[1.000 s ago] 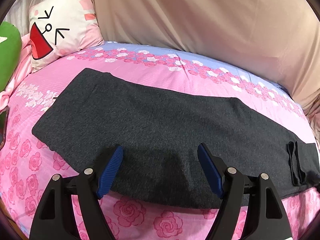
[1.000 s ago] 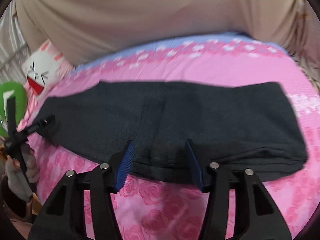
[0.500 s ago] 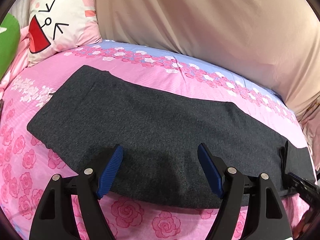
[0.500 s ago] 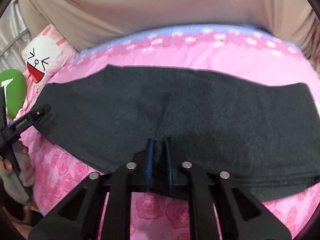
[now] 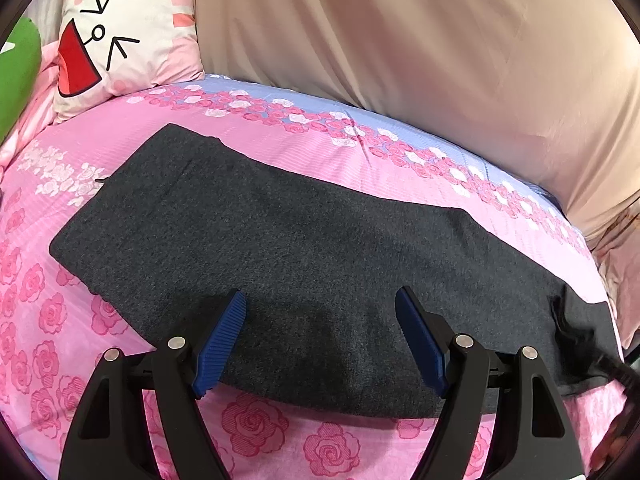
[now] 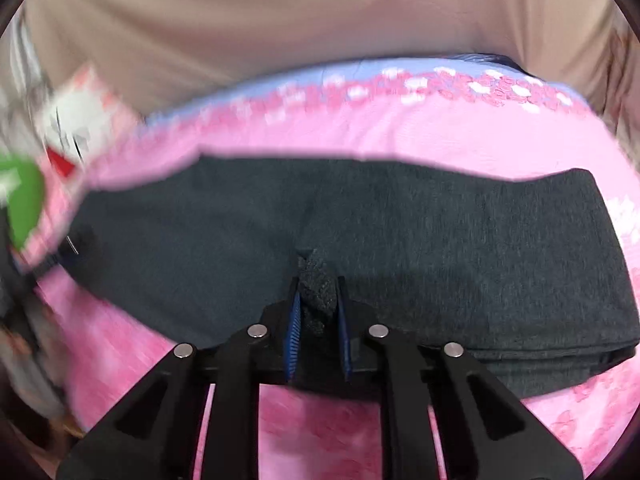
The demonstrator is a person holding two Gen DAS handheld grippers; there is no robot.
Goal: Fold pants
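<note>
Two grippers engaged: right gripper (image 6: 317,322) clamps a pinch of the dark grey knit pants (image 5: 304,268), flat on the pink rose-print bed (image 5: 256,424); left gripper (image 5: 320,340) hovers spread, empty. Judged next: left grasps edge, fold over.

I see a bed (image 5: 328,152) in pink rose-print sheets, a beige curtain (image 5: 420,40) along its far edge, and a cartoon-face pillow (image 5: 120,36) at its far left corner.

pants (image 5: 304,256) – fuzzy matt knit; bedsheet (image 5: 48,320) – smooth cloth
</note>
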